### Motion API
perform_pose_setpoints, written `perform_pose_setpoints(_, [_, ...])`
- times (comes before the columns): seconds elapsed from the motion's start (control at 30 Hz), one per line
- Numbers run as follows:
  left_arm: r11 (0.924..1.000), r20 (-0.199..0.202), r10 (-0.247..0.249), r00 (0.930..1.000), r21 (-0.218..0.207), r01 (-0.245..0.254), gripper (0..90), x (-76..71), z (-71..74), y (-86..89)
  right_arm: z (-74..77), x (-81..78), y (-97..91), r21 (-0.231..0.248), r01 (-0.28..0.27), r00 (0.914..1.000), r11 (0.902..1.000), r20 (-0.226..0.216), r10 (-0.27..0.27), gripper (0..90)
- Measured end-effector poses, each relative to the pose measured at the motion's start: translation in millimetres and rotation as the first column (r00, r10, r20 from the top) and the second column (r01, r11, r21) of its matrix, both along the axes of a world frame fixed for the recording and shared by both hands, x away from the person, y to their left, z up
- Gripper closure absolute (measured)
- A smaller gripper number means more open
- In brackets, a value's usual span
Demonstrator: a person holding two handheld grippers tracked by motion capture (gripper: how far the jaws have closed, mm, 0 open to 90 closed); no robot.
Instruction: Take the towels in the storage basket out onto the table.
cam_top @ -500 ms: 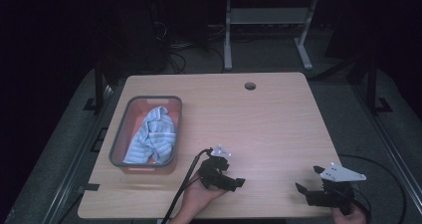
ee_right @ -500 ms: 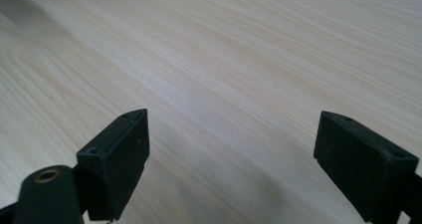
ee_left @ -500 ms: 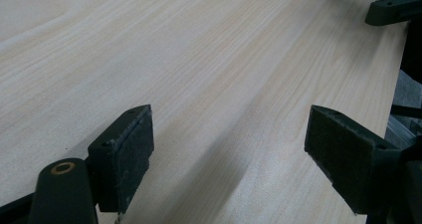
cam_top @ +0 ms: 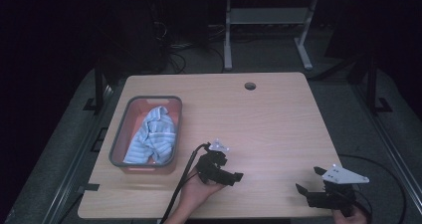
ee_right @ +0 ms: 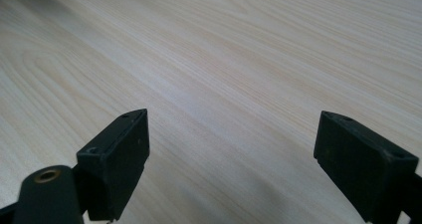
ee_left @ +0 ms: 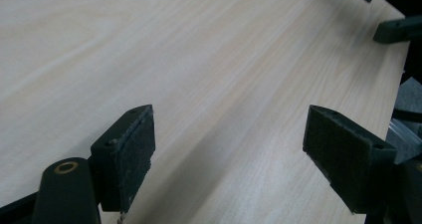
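Blue striped cloth crumpled in grey-rimmed bin; long axis runs near-to-far across table. Left gripper jaws wide, empty. Right gripper jaws wide, empty.

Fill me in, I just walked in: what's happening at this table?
A person holds a black two-jaw claw in each hand over the near edge of a light wooden table. The left claw and the right claw are both open, holding nothing. A blue-and-white striped cloth lies bunched in a grey-rimmed orange plastic bin at the table's left, apart from both claws.
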State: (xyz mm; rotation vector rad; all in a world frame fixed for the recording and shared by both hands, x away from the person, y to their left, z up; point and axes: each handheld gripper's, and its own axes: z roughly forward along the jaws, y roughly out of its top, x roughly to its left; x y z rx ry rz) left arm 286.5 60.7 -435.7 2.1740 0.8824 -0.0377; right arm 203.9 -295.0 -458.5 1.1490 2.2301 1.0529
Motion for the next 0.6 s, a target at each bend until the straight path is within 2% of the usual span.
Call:
perform_pose_setpoints(0.23, [0.9997,0.031,0.023,0.9993,-0.014,-0.022,20.5,7.8,20.1,5.7,-0.3,3.2,1.4,0.010,0.002,1.0000,0.9999,0.003,-0.002,13.7])
perform_pose_setpoints(0.6, [0.9993,0.031,0.038,0.9988,-0.004,-0.037,20.4,17.5,46.0,18.3,-1.9,2.9,-0.6,0.021,0.025,0.9996,0.9994,-0.008,-0.025,13.7])
